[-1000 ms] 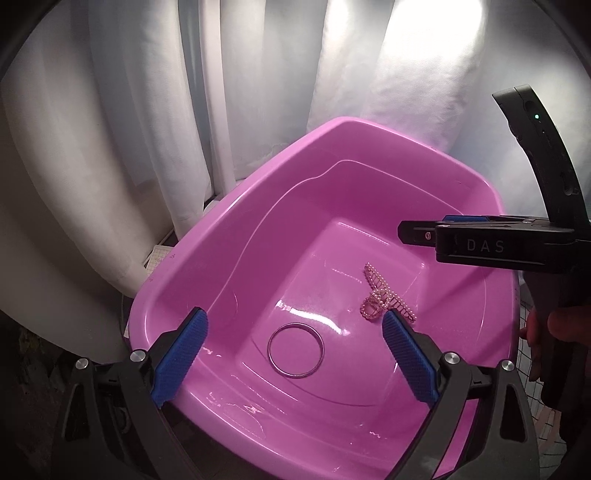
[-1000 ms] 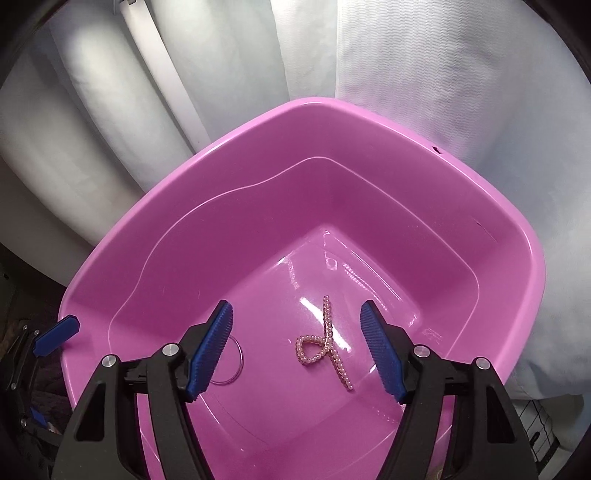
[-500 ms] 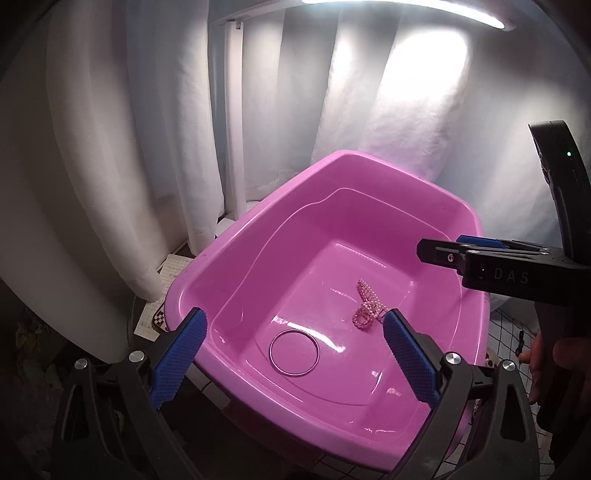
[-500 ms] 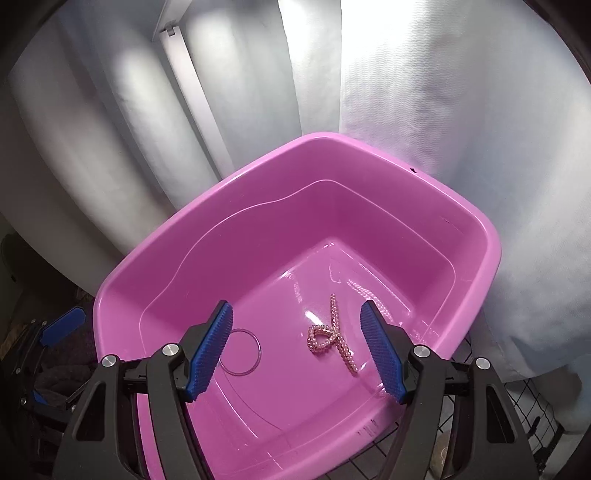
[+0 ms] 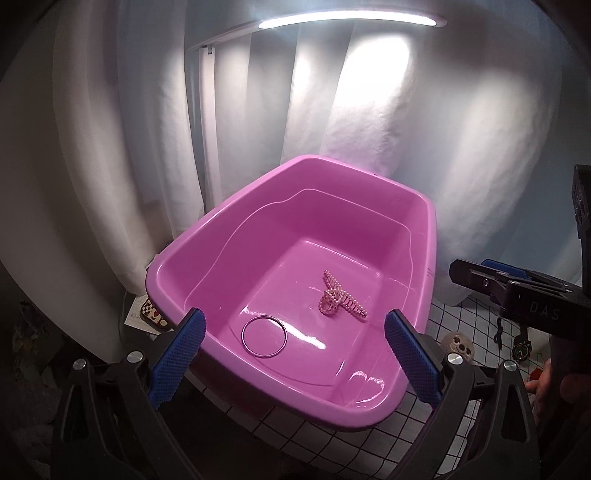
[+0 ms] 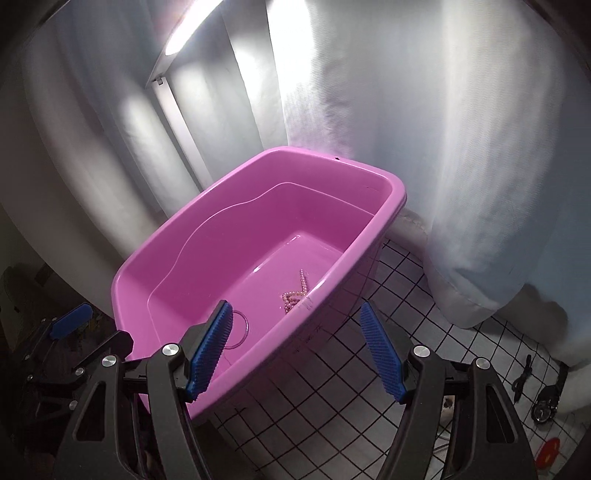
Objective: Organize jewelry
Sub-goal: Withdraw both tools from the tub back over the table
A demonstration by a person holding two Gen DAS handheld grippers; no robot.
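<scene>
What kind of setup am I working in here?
Likely a makeshift home recording corner: white curtains hang behind, a light bar glows overhead, and a pink plastic tub sits on a grid-patterned cloth.

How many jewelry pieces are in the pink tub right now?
2: a metal bangle on the tub floor near the left gripper, and a pearl strand lying farther right. None looks hidden.
</scene>
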